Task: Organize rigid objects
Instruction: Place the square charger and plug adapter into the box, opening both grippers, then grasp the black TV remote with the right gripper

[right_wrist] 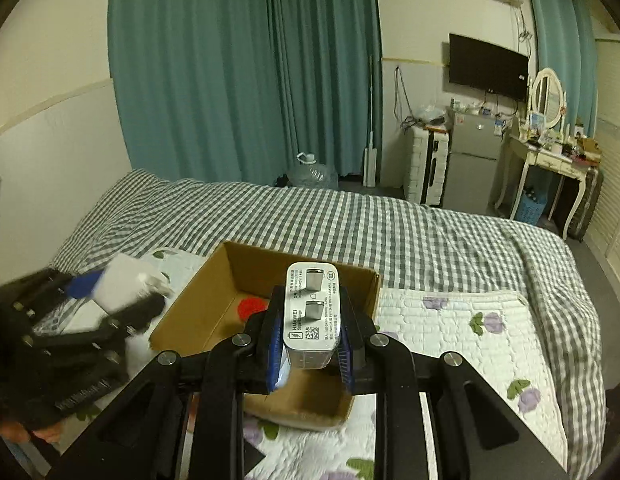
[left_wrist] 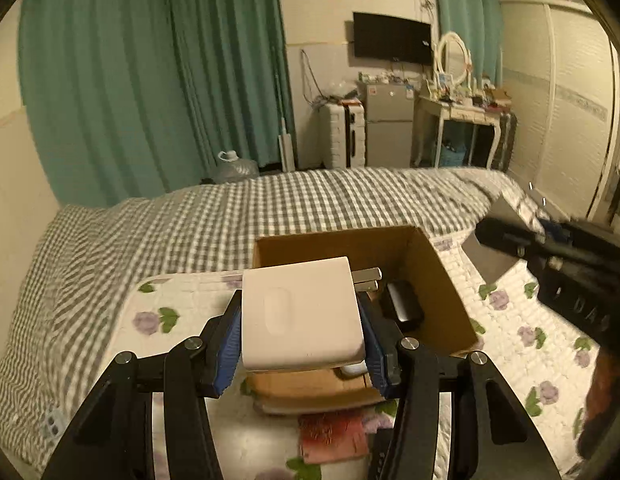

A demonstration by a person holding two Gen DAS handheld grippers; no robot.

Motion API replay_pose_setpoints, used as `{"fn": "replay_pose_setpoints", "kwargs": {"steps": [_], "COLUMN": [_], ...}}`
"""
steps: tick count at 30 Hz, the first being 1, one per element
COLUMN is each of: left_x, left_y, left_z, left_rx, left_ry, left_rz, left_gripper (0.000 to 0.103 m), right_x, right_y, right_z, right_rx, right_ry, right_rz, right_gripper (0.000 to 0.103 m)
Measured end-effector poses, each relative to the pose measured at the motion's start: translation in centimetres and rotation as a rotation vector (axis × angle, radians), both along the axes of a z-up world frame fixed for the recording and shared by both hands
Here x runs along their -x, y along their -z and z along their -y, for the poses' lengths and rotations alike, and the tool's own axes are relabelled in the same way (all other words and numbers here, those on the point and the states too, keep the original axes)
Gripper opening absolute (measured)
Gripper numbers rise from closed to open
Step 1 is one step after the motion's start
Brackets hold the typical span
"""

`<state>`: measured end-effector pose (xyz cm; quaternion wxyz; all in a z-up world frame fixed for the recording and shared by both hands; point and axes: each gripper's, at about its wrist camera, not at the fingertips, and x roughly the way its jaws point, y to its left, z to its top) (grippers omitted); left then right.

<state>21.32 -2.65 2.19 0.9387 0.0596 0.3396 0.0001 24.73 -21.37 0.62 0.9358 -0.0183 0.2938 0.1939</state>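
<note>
The left hand-held gripper (left_wrist: 302, 320) is closed on a white charger (left_wrist: 302, 312), its blue pads bearing on the two side faces. The metal prongs point forward, toward the open cardboard box (left_wrist: 449, 280) that sits on the floral quilt (left_wrist: 549, 320) of the bed. The charger is held above the near-left part of the box opening, a position that suits a straight release into it.

The right hand-held gripper (right_wrist: 310, 344) is closed on a Huawei charger (right_wrist: 311, 312), clamped by its long sides with the label face and folded prongs turned up toward the camera. It is held over the near edge of the same box (right_wrist: 206, 300). The side grip leaves the underside free, so either item can likely drop without catching on the pads.

Inside the box lie a dark rectangular item (left_wrist: 403, 306) and a red round item (right_wrist: 252, 308); a small white object shows under the left charger. These reduce the free floor area, so each charger probably needs an unoccupied spot.

Both grippers converge on one opening, and collision between them is the main risk. A red flat item (left_wrist: 333, 436) lies on the quilt, near the box. The checked blanket (right_wrist: 389, 224) lies beyond it.
</note>
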Motion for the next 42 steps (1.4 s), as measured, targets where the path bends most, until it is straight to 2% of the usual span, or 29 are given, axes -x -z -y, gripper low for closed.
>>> {"fn": "replay_pose_setpoints", "kwargs": {"steps": [5,8,11,17,18,19,20,22,26,27,33,38,42], "left_x": [-3.0,-3.7,-4.0,-3.7,-3.6,-3.4,-3.3,-2.6,-0.4,0.2,6.0,10.4,12.2], "left_y": [5.4,7.4,8.7,9.4,9.3,9.3,8.9,8.1,5.5,4.8,0.7,0.1,1.8], "left_z": [0.8,1.2,1.2,1.1,1.1,1.2,1.2,1.1,1.1,1.1,-0.5,-2.7,-4.1], "left_rx": [-0.008,-0.013,-0.023,-0.008,-0.002,0.004,0.019,0.034,-0.008,-0.016,-0.021,0.009,0.040], "left_ry": [0.004,0.011,0.016,0.024,0.019,0.016,0.016,0.018,0.013,0.014,-0.007,-0.035,-0.035], "left_rz": [-0.109,-0.141,-0.149,-0.154,-0.161,-0.163,-0.156,-0.146,-0.112,-0.101,-0.015,0.020,-0.007], "left_gripper": [0.053,0.053,0.053,0.055,0.055,0.055,0.057,0.060,0.063,0.066,0.070,0.070,0.070], "right_x": [-3.4,-4.8,-5.7,-6.2,-6.2,-6.1,-6.0,-5.7,-4.0,-3.4,2.0,6.7,9.3], "right_y": [4.2,7.5,9.4,10.5,10.5,10.4,10.1,9.2,6.6,5.8,1.3,0.0,1.5], "right_z": [-0.9,-1.2,-1.4,-1.4,-1.3,-1.1,-0.9,-0.3,0.6,0.9,2.1,1.8,0.1], "right_rx": [0.051,0.038,0.048,0.040,0.035,0.030,0.027,-0.004,0.034,0.033,0.045,0.082,0.106], "right_ry": [-0.021,-0.032,-0.036,-0.024,-0.012,0.009,0.026,0.038,0.091,0.100,0.141,0.140,0.106], "right_rz": [-0.086,-0.164,-0.191,-0.215,-0.222,-0.223,-0.221,-0.211,-0.166,-0.154,-0.078,-0.076,-0.099], "right_gripper": [0.022,0.022,0.022,0.023,0.032,0.041,0.058,0.060,0.068,0.074,0.090,0.091,0.091]}}
